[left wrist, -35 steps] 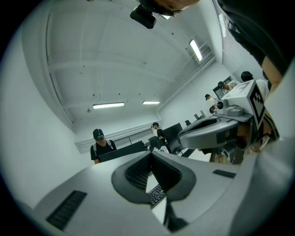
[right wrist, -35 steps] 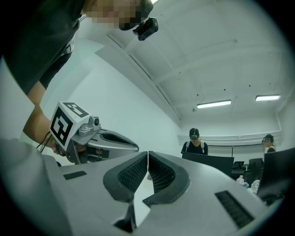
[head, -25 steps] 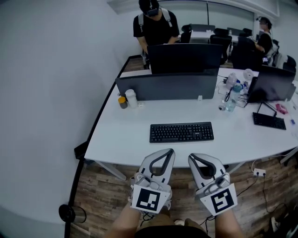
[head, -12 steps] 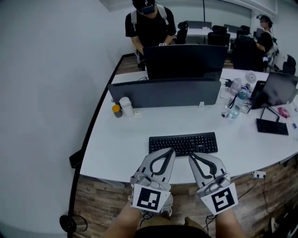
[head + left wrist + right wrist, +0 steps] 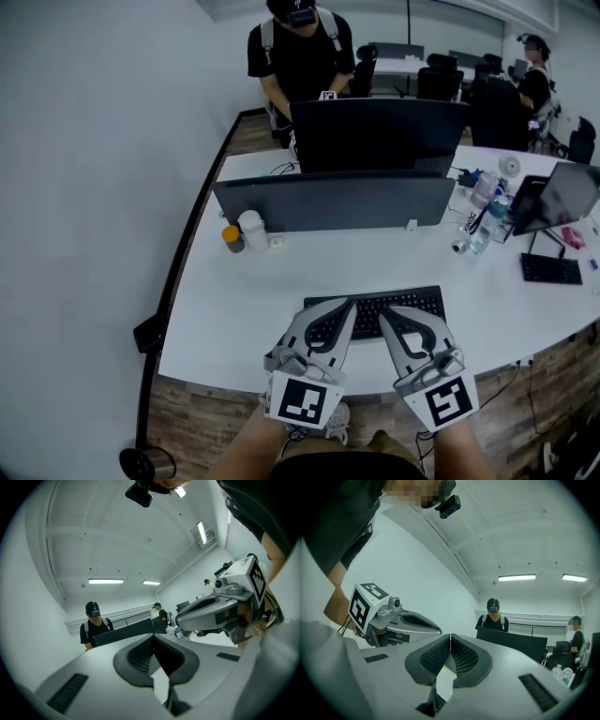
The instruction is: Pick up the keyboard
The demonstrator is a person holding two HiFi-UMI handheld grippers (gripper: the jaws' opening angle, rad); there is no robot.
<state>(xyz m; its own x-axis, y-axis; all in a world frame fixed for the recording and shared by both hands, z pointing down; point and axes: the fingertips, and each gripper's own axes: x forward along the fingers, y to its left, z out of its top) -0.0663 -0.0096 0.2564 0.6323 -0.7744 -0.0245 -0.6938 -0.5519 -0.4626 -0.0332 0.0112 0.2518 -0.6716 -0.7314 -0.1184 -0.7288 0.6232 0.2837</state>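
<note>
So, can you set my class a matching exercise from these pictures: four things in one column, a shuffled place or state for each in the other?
Things:
1 keyboard
2 orange-lidded jar
3 clear bottle
4 left gripper

Places or states:
a jaws shut
b by the left end of the panel
c near the front edge of the desk
d right of the panel

Pairs: 1-c, 2-b, 3-d, 4-a.

Grey left claw [image 5: 345, 304], right claw [image 5: 387, 313]; black-white marker cubes [image 5: 302, 401]; seemingly dark shirt [image 5: 342, 517].

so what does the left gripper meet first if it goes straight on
Probably the grey desk divider: the left gripper points level and seems to pass over the keyboard, though height is hard to judge.
</note>
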